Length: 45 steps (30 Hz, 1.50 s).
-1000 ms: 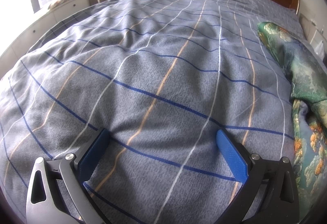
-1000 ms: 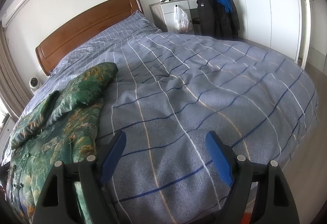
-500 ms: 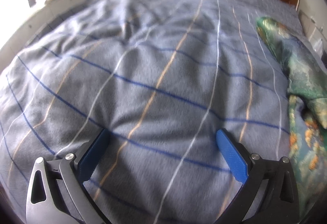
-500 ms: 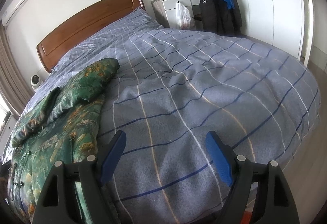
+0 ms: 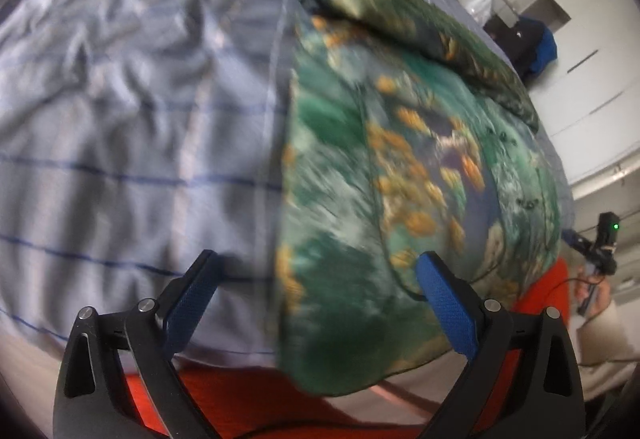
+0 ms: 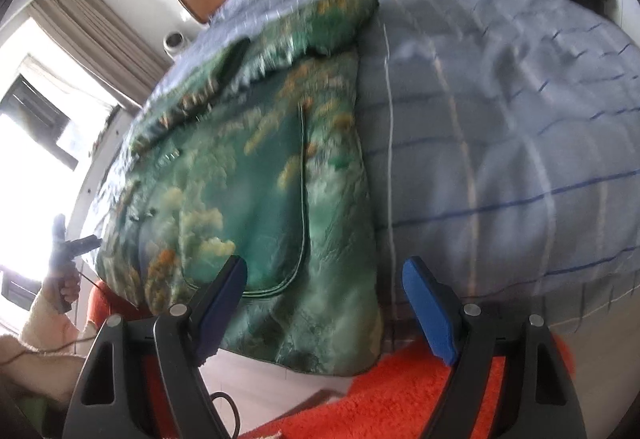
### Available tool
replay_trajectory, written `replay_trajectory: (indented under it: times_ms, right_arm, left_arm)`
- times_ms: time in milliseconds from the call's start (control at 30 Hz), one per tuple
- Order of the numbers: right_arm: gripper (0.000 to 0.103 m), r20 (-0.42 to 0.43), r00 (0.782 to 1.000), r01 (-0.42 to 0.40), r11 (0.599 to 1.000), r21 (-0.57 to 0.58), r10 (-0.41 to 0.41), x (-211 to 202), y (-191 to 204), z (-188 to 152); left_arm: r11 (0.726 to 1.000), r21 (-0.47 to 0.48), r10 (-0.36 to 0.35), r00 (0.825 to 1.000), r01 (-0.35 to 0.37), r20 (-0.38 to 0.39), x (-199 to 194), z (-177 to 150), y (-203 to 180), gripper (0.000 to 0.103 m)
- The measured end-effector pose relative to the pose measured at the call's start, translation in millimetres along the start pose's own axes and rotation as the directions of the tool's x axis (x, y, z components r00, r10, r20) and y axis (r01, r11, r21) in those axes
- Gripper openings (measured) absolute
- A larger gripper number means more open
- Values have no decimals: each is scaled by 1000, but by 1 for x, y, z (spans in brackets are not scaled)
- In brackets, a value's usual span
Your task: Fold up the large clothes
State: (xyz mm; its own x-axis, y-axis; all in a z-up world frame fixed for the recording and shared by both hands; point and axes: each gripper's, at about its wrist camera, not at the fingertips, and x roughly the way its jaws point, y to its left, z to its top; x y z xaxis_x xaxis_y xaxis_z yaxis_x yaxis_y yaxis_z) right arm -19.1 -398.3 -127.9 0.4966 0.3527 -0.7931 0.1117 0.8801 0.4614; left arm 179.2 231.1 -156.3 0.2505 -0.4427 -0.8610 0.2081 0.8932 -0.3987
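The green garment (image 5: pixel 400 167) is spread on the checked bedspread (image 5: pixel 120 119), its hem over the bed's foot, and has been brought before the left gripper (image 5: pixel 316 291) and right gripper (image 6: pixel 324 303), both wide open and empty, so grasping seems next.

Green garment (image 5: pixel 400 143) splashed with orange and cream blooms; grey-blue bedspread (image 5: pixel 120 119) checked in navy, white, tan lines; bright orange fluffy rug (image 6: pixel 400 399); blue pads (image 6: pixel 430 313) on black claws

Bed (image 6: pixel 500 99) under grey checked duvet (image 5: pixel 120 119), green floral garment (image 5: pixel 400 159) spread flat on it
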Motion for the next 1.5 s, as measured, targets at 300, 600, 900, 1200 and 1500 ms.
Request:
replay_trajectory:
  times_ms: [300, 600, 900, 1200, 1500]
  right_arm:
    - [65, -143, 989, -27, 999, -43, 21, 38, 14, -8]
    - [17, -196, 977, -90, 995, -43, 79, 17, 26, 2]
    - [15, -172, 940, -291, 956, 45, 294, -6, 42, 32]
    - [14, 39, 884, -468, 880, 81, 466, -20, 67, 142]
    - [15, 276, 925, -320, 927, 193, 262, 72, 27, 336]
  left_arm:
    - [987, 141, 92, 994, -83, -64, 24, -34, -51, 83]
    - [997, 51, 62, 990, -56, -129, -1, -40, -40, 12]
    - [958, -69, -275, 960, 278, 46, -71, 2, -37, 7]
    - [936, -28, -336, 913, 352, 232, -86, 137, -61, 6]
    - [980, -156, -67, 949, 120, 308, -2, 350, -50, 18]
